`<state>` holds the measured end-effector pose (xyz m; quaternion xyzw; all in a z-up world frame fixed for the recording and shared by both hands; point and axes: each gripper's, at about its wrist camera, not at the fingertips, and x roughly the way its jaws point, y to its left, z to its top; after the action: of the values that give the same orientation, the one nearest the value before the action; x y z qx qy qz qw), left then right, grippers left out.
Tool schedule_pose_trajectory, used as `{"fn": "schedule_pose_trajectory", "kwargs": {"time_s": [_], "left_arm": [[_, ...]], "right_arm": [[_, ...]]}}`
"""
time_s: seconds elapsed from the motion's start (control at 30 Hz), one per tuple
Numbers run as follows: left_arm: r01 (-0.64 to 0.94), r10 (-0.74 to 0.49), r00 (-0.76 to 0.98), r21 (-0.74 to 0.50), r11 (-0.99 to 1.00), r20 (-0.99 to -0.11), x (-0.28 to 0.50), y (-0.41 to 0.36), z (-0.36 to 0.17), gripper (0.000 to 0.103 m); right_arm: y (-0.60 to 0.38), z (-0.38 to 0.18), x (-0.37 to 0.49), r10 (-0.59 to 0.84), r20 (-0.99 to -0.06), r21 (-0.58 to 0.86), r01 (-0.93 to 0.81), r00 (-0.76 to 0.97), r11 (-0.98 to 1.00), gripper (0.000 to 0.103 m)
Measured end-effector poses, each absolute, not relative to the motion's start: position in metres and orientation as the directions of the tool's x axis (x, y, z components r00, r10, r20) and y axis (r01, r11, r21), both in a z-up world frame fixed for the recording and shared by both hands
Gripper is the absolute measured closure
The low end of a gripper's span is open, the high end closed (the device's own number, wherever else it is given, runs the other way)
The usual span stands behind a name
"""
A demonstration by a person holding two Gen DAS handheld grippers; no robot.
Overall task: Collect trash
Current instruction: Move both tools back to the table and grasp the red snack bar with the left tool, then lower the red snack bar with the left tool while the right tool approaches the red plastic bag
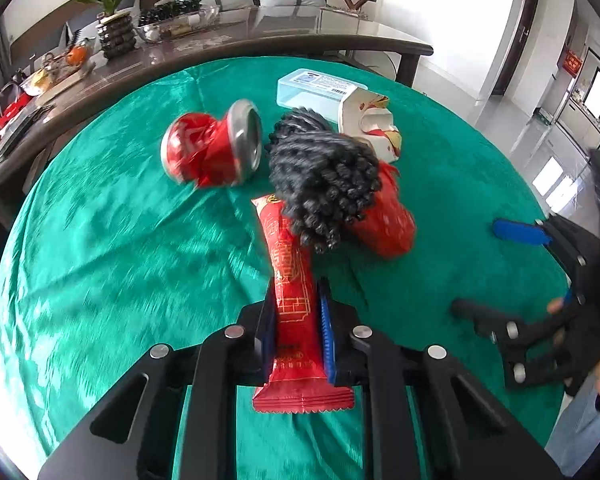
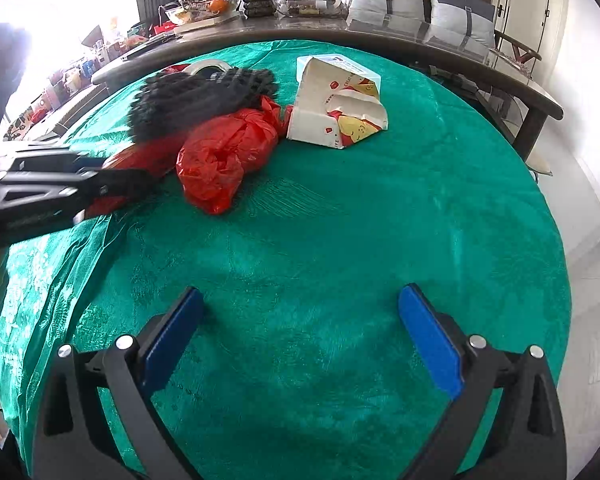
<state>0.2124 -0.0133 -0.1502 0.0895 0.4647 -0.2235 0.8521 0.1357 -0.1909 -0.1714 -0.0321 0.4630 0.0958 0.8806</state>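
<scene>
Left gripper (image 1: pixel 296 320): jaws closed tight on the red snack wrapper (image 1: pixel 292 280), which runs lengthwise between the blue pads with its crimped end sticking out behind them.
Right gripper (image 2: pixel 300 332): jaws spread wide apart with nothing between them, hanging over bare green cloth near the table's near edge.
Table (image 2: pixel 340 240): round, covered in a green cloth, with the trash gathered toward its far edge.
Crushed red can (image 1: pixel 212 148): lies on its side toward the far-left edge, silver end showing.
Black ridged object (image 1: pixel 324 176): sits in the middle of the pile, resting over the wrapper's far end; what it is I cannot tell.
Red plastic bag (image 2: pixel 228 156): crumpled, just beside and partly under the black object.
Paper carton (image 2: pixel 336 116): white with cartoon print, flattened, beside the bag toward the far edge.
Clear plastic box (image 1: pixel 316 88): behind the carton, nearest the far edge.
Dark dining table (image 1: pixel 260 36): stands behind the round one, carrying a potted plant (image 1: pixel 112 20) and dishes.
</scene>
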Motion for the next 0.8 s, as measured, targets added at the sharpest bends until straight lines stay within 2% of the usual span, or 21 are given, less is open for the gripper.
{"fn": "schedule_pose_trajectory", "kwargs": {"time_s": [0.2, 0.37, 0.4, 0.47, 0.53, 0.7, 0.73, 0.8], "left_arm": [[0.328, -0.223, 0.542, -0.041, 0.944, -0.810, 0.158, 0.042, -0.150, 0.085], [0.262, -0.188, 0.563, -0.042, 0.964, -0.805, 0.148, 0.066, -0.155, 0.083], [0.255, -0.185, 0.565, -0.043, 0.966, -0.804, 0.148, 0.068, -0.157, 0.079], [0.247, -0.180, 0.569, -0.042, 0.968, -0.802, 0.150, 0.070, -0.158, 0.062], [0.241, -0.163, 0.586, -0.021, 0.970, -0.793, 0.152, 0.069, -0.157, 0.041], [0.219, -0.106, 0.577, 0.028, 0.975, -0.810, 0.168, 0.064, -0.166, 0.037], [0.212, -0.105, 0.582, 0.025, 0.977, -0.806, 0.170, 0.065, -0.167, 0.030], [0.189, -0.103, 0.579, 0.010, 0.982, -0.809, 0.173, 0.070, -0.169, 0.024]], "right_arm": [[-0.191, -0.172, 0.136, 0.139, -0.821, 0.032, -0.198, 0.553, 0.980, 0.007], [-0.191, -0.172, 0.136, 0.139, -0.821, 0.032, -0.198, 0.553, 0.980, 0.007], [-0.191, -0.172, 0.136, 0.139, -0.821, 0.032, -0.198, 0.553, 0.980, 0.007], [-0.190, -0.172, 0.136, 0.139, -0.821, 0.033, -0.198, 0.553, 0.980, 0.007], [-0.190, -0.172, 0.136, 0.139, -0.821, 0.032, -0.198, 0.553, 0.980, 0.007], [-0.190, -0.172, 0.136, 0.140, -0.821, 0.033, -0.198, 0.553, 0.980, 0.007], [-0.190, -0.172, 0.136, 0.139, -0.821, 0.033, -0.198, 0.553, 0.980, 0.007], [-0.190, -0.172, 0.136, 0.141, -0.821, 0.035, -0.198, 0.553, 0.980, 0.007]]}}
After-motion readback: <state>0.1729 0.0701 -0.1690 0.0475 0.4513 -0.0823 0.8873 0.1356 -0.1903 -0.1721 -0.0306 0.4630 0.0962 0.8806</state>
